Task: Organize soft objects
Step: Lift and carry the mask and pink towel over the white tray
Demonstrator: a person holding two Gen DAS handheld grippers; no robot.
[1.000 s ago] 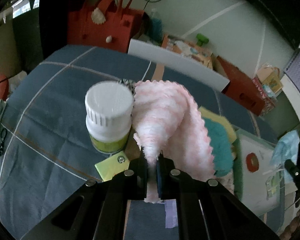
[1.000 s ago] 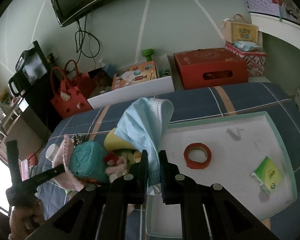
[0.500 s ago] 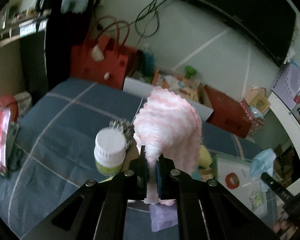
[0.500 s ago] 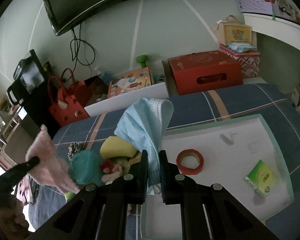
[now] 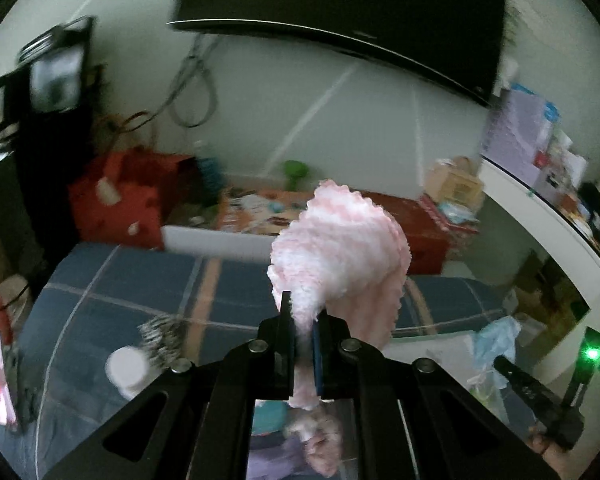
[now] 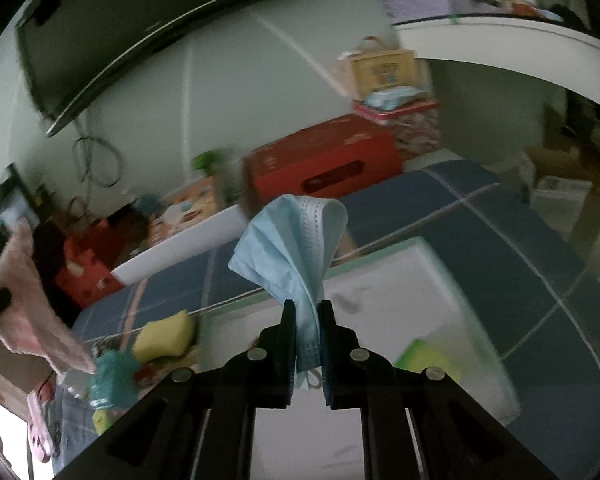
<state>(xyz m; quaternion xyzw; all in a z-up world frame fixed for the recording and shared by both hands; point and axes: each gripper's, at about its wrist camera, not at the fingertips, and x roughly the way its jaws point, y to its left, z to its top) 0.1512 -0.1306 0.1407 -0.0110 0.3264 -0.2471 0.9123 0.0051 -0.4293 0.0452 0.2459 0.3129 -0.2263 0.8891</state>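
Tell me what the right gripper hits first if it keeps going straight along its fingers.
Probably the white tray with the green rim on the blue plaid cloth. The right gripper, shut on a light blue face mask, points down over the tray's bare white floor. Depth is unclear in the blur.

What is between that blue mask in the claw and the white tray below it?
Nothing visible. The right claw is shut on the mask, which hangs in the air over the tray. The tray part under it looks bare; a green packet lies off to the right. The picture is blurred, so small things could be missed.
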